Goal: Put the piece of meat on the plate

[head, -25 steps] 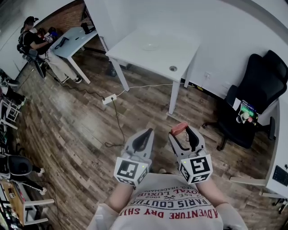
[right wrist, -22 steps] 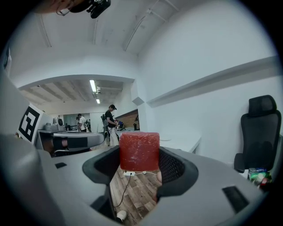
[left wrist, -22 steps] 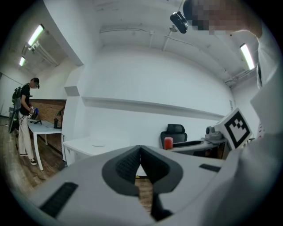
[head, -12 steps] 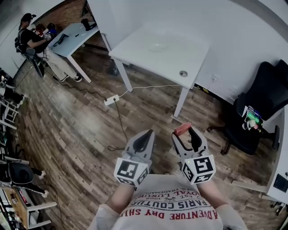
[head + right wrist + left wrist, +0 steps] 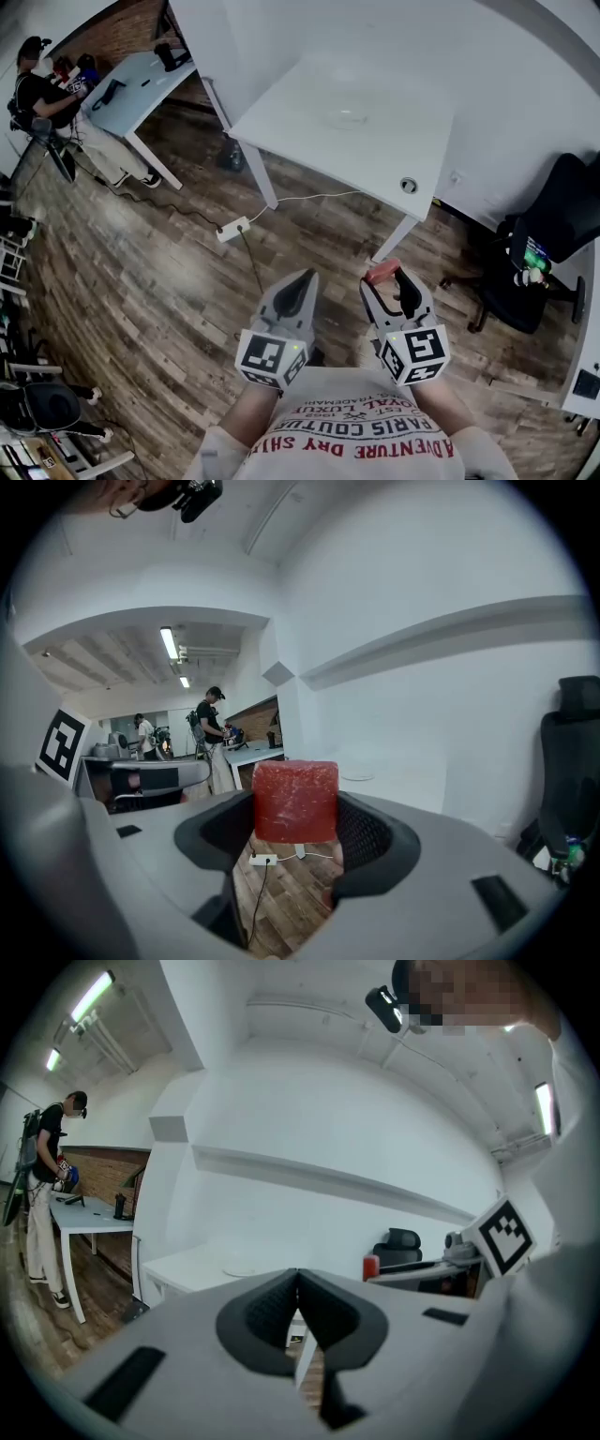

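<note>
A red block of meat sits clamped between the jaws of my right gripper; in the head view the meat shows at the tip of that gripper, held over the wooden floor. My left gripper hangs beside it, shut with nothing in it, its pads touching. A pale round plate lies on the white table ahead, well beyond both grippers. The plate shows faintly in the left gripper view.
A black office chair stands to the right of the table. A white power strip and its cable lie on the floor before the table. A second table with a person beside it is at the far left.
The view has moved forward toward the white table, which now looks larger and nearer. Both grippers keep their pose, the right one still holding the meat.
</note>
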The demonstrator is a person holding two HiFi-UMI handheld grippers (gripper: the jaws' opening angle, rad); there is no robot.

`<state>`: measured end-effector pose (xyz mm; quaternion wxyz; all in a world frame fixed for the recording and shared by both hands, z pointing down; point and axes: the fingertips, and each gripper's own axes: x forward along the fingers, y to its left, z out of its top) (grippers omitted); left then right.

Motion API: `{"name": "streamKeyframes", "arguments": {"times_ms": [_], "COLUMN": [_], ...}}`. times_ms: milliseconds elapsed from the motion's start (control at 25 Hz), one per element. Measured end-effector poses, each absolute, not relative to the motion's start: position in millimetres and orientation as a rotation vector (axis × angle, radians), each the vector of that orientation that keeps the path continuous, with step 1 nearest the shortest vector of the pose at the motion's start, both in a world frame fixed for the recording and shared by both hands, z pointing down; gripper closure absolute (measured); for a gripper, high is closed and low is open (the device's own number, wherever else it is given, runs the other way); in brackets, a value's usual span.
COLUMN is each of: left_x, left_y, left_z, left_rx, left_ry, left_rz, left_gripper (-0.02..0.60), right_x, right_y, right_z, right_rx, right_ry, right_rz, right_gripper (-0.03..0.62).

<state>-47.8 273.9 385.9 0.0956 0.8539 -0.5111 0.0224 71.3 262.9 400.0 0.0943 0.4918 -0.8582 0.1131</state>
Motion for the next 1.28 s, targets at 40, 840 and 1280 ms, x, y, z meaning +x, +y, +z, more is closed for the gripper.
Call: {"name": "streamKeyframes", "arguments": {"times_ms": [40,840,1280], "left_x": [-61.4,-191.7,-174.9], "left_y": [262.2,114.4,-40.4], "left_z": [386.8,420.9,409.7], "left_rx": [2.523,2.452,2.506], "left_ry": [-1.517,-1.498,-1.446], "left_rz": [0.068,0.083,0.137], "left_gripper": [0.575,0.575,0.575], "right_x": [60.7,-65.1,-54.6], "right_y": [251.5,102.7,-49.5], "right_z": [399.5,431.7,423.3], "right_rx": [1.471,1.462,1.484], "right_ry": [-2.54,-2.466,-2.467], "right_rz": [0.337,0.452,0.484], "right_gripper": [0.315,0.315,0.315]}}
